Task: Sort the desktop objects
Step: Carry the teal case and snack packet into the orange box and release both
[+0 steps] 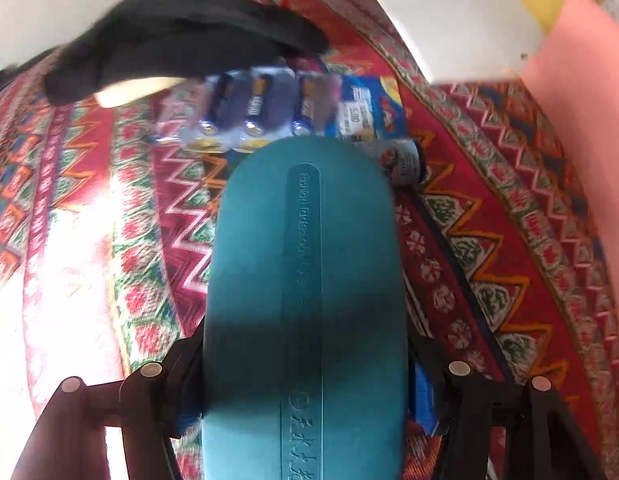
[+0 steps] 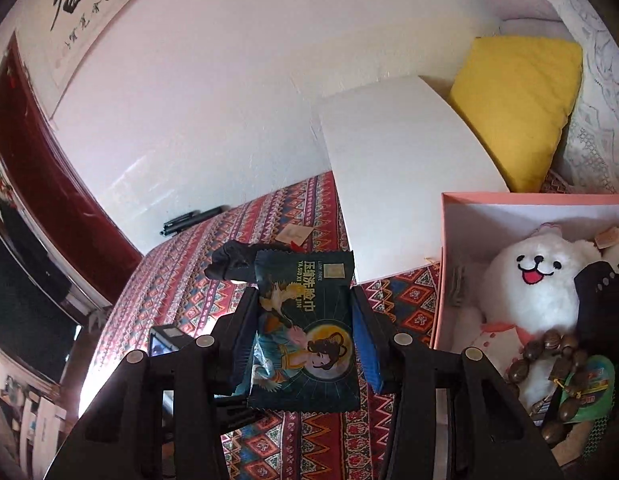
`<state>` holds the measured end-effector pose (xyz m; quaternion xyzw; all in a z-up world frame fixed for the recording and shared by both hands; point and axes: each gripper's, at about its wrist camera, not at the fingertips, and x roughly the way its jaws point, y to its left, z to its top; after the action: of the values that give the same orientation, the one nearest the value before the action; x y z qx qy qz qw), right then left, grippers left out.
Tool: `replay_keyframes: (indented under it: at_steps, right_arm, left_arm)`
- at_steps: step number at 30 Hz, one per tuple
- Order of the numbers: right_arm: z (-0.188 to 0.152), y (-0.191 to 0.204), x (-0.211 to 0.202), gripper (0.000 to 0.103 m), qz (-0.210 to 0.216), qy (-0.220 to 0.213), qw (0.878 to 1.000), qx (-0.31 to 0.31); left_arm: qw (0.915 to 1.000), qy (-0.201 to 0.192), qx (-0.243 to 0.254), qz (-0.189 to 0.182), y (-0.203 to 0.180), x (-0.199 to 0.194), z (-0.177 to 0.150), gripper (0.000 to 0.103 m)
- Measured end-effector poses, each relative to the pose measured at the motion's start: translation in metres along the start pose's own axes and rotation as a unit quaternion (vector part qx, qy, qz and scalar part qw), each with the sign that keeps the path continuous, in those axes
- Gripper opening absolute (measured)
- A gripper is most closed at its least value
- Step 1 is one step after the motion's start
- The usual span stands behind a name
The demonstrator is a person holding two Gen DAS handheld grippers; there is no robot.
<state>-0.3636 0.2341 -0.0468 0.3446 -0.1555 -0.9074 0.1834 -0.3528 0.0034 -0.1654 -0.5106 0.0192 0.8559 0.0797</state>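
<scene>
My left gripper (image 1: 305, 360) is shut on a teal glasses case (image 1: 305, 280), which points forward over the patterned cloth (image 1: 109, 220). Just beyond its tip lie a blue pack of batteries (image 1: 269, 108) and a small printed tube (image 1: 401, 160). A black sock (image 1: 181, 40) lies behind them. My right gripper (image 2: 305, 328) is shut on a dark green sachet (image 2: 305, 328) printed with a painted figure, held above the cloth. To its right stands a pink box (image 2: 445, 264) holding a white plush dog (image 2: 537, 272), wooden beads (image 2: 549, 348) and a green packet (image 2: 589, 384).
A white board (image 2: 401, 176) leans at the table's back, with a yellow cushion (image 2: 521, 108) behind it. Black pens (image 2: 189, 220) lie by the wall. The black sock (image 2: 233, 264) and a tan tag (image 2: 293, 234) lie past the sachet. The pink box wall (image 1: 581, 140) rises at right.
</scene>
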Motion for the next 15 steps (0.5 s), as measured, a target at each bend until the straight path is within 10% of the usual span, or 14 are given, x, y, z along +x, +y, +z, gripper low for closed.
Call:
replay_keyframes:
  at_steps: [15]
  right_arm:
    - [0.015, -0.031, -0.086, 0.048, -0.014, -0.094, 0.995, 0.042]
  left_arm:
    - [0.9926, -0.065, -0.038, -0.095, -0.013, -0.106, -0.085, 0.066]
